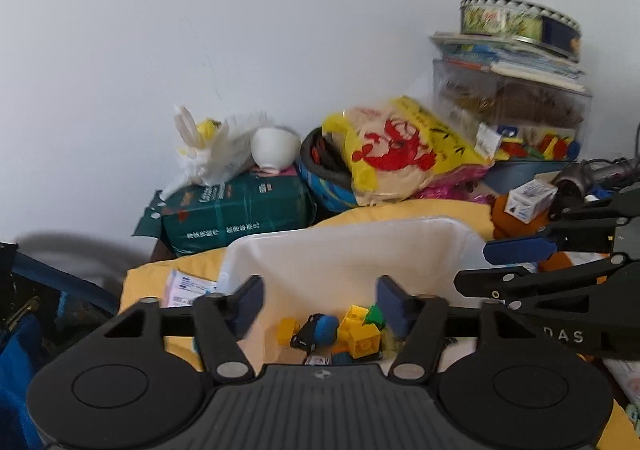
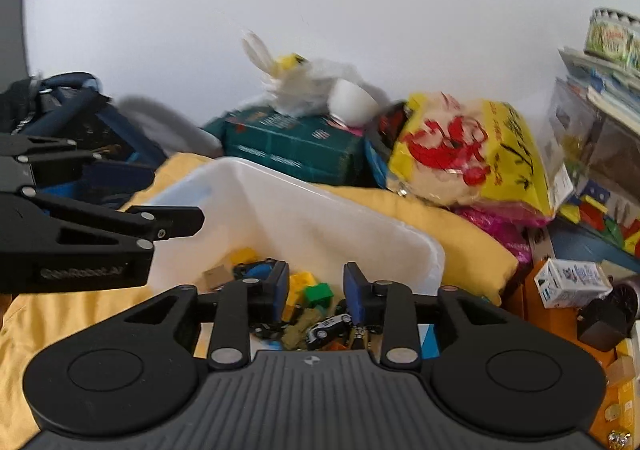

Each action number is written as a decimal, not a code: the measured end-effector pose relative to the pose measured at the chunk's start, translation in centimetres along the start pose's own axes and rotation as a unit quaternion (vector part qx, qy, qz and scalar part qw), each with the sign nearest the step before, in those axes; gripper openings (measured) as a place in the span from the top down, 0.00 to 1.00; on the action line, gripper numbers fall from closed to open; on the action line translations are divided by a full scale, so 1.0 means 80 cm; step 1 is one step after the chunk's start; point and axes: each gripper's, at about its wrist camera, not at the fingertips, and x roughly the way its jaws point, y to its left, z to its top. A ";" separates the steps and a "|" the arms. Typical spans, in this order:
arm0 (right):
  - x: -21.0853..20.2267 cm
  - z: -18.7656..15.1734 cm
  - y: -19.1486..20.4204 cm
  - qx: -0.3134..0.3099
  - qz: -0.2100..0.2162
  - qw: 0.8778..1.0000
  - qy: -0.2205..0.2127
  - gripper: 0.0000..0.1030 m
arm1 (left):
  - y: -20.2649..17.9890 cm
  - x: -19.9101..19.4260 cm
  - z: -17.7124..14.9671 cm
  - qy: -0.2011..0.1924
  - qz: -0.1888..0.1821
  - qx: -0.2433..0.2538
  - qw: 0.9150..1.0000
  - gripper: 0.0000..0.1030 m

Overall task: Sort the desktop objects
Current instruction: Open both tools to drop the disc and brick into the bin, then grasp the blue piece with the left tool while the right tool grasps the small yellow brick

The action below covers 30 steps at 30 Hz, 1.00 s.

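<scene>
A white plastic bin [image 1: 352,246] sits on a yellow cloth [image 1: 420,210]. It holds yellow blocks [image 1: 362,334], a green block [image 2: 318,294], a blue toy car [image 1: 316,330] and a white toy car [image 2: 330,326]. My left gripper [image 1: 318,304] is open and empty above the bin's near side. My right gripper [image 2: 316,292] is open and empty over the bin too. Each gripper shows in the other's view: the right one in the left wrist view [image 1: 504,266], the left one in the right wrist view [image 2: 176,202].
Behind the bin stand a green pack [image 1: 236,210] with a white bowl [image 1: 274,148] and a white bag on it, a yellow snack bag [image 1: 400,150], and a clear box [image 1: 512,106] under books and a round tin [image 1: 520,20]. A small white carton [image 2: 572,282] lies right.
</scene>
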 end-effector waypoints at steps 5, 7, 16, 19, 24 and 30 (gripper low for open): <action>-0.055 -0.041 0.016 -0.029 0.076 0.997 -0.017 0.64 | -0.012 -0.045 -0.059 0.014 -0.025 0.008 1.000 0.32; -0.072 -0.068 0.023 -0.044 0.105 0.993 0.002 0.64 | -0.020 -0.055 -0.086 0.031 -0.032 0.014 0.999 0.32; -0.103 -0.213 0.062 -0.133 0.155 0.967 0.155 0.67 | -0.054 -0.074 -0.209 0.123 -0.049 0.012 0.991 0.32; -0.111 -0.232 0.091 -0.206 0.152 0.952 0.169 0.71 | -0.058 -0.074 -0.228 0.141 -0.057 0.006 0.988 0.33; -0.102 -0.233 0.122 -0.241 0.146 0.938 0.200 0.77 | -0.060 -0.074 -0.232 0.139 -0.050 0.003 0.989 0.33; -0.084 -0.261 0.126 -0.226 0.097 0.944 0.218 0.78 | -0.057 -0.073 -0.231 0.136 -0.045 -0.004 0.990 0.33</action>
